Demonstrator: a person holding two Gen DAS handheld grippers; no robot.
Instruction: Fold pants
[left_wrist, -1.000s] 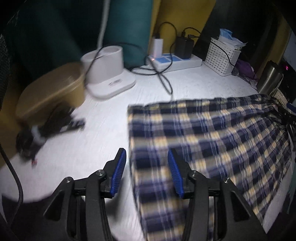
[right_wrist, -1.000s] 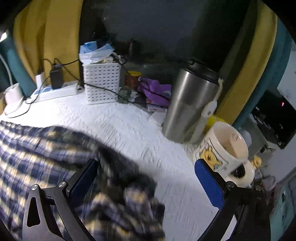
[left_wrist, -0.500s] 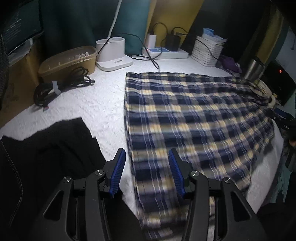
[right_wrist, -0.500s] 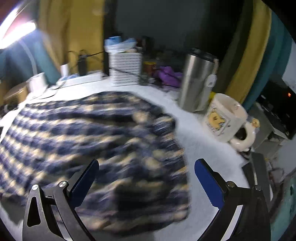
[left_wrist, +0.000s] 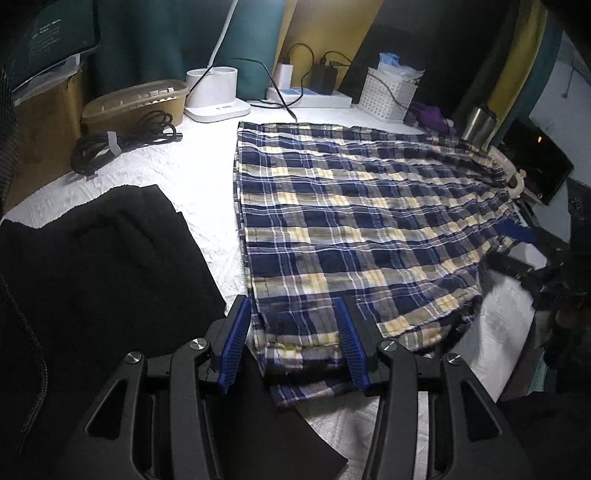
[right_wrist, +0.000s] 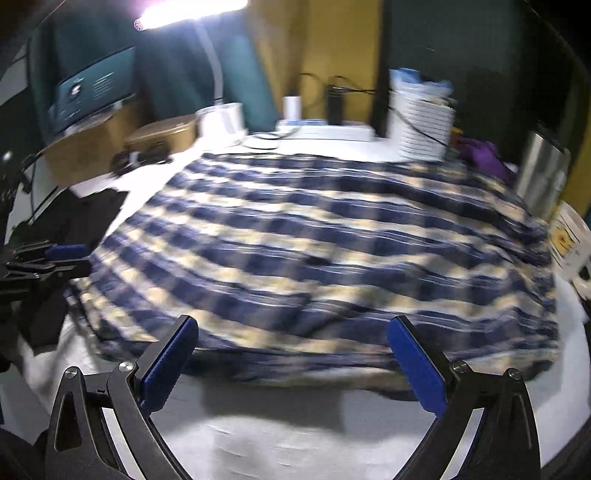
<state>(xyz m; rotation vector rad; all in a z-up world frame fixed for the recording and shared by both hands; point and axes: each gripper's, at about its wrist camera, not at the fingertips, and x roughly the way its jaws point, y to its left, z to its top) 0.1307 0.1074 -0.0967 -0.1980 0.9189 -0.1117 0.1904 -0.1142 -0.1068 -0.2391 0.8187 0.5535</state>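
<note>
Both claws are being held apart, with nothing pinched. On the left side, the left claw (left_wrist: 293, 338) is being held over the near left corner of the soft blue, white and yellow checked cloth pants (left_wrist: 354, 206), with its blue pads half apart on either side of the hem; no pinch is being made on the cloth. A flat black cloth (left_wrist: 99, 258) is lying just beside it on the left. A coil of black cable (left_wrist: 122, 142) and a tan plastic box (left_wrist: 136, 99) are being kept at the far left edge.

In the middle, the pants are being spread flat across the bumpy white table cover (left_wrist: 199, 173).

On the right side, the right claw (right_wrist: 291, 363) is being held wide apart just short of the near edge of the pants, and no cloth is seen between its pads. A shiny steel travel cup (right_wrist: 541, 177) is standing near the far right corner.

The pants are judged to be light, floppy and easy to wrinkle. They should probably be taken by the near corners, with both layers pinched together.
</note>
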